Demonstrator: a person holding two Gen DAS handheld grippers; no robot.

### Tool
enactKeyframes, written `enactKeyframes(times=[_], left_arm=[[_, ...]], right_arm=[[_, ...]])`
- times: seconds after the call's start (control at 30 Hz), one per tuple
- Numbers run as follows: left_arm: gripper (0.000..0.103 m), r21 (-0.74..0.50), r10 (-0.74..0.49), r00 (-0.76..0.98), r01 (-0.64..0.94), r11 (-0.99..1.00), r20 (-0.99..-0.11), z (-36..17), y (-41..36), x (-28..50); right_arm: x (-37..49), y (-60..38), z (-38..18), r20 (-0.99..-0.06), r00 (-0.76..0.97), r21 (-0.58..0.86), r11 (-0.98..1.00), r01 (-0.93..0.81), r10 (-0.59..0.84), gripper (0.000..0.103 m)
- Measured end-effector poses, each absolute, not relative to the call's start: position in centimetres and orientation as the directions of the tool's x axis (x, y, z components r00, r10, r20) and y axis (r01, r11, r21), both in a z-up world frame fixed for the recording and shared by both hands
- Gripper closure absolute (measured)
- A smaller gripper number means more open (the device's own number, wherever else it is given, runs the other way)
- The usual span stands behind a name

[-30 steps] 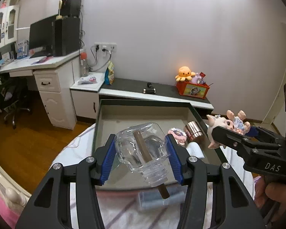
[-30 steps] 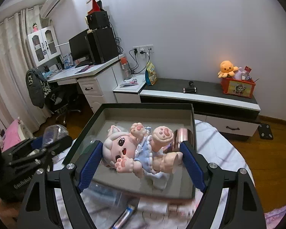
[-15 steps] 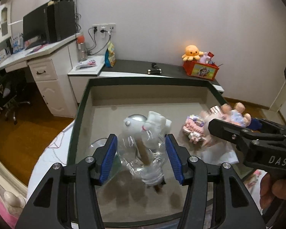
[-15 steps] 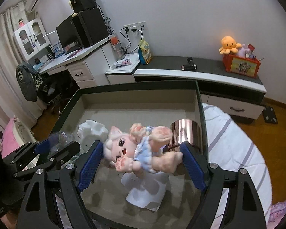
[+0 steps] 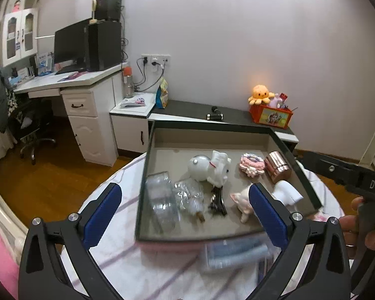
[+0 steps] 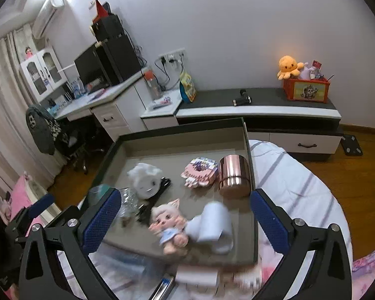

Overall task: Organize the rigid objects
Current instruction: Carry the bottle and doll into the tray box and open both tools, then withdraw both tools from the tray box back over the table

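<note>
Both claws released: left gripper and right gripper have just been opening, jaws now spread wide, pads touching nothing. Clear glass bottle lies on its side in the tray, near the front-left corner, between the left jaws in view but apart from the pads. Doll figure lies on its back near the tray's front edge, just beside a white cup tipped over toward the front-right corner. White toy sits mid-tray, pink brick figure and copper tin along the right wall. Step looks like release-and-retreat after the drop. To do it well: keep the jaws wide, lift straight back over the front wall, don't sweep sideways, since the bottle can roll and the doll is close to the cup. Blurred packs on the striped cloth in front of the tray look like what's left to sort
</note>
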State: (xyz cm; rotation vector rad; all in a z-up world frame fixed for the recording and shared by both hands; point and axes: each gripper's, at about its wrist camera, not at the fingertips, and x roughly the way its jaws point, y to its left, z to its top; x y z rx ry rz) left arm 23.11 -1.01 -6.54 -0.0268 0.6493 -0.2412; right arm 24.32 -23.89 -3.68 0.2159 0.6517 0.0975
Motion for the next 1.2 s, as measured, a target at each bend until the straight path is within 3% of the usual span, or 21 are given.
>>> enactKeyframes(times=[0.27,0.6,1.2], left_arm=[[0.0,-0.13,-0.263,0.785,0.23,0.965,-0.561,-4.2,0.7,15.7],[0.0,-0.109,-0.209,0.834,0.178,0.978,-0.511,-3.0,2.5,8.0],[0.0,-0.093,-0.192,0.841,0.168,0.981,-0.505,-2.2,2.7,3.1]], right_arm=[[15.5,-22.5,-1.7,-0.511,0.852,0.201,0.979,-0.013,0.116,0.0],[5.8,-21.4,-1.1,-0.441,0.898,0.122,0.991,0.046,0.013,0.0],[1.0,-19.9,-1.4,-0.418,0.909,0.076,0.996,0.047,-0.011,0.0]])
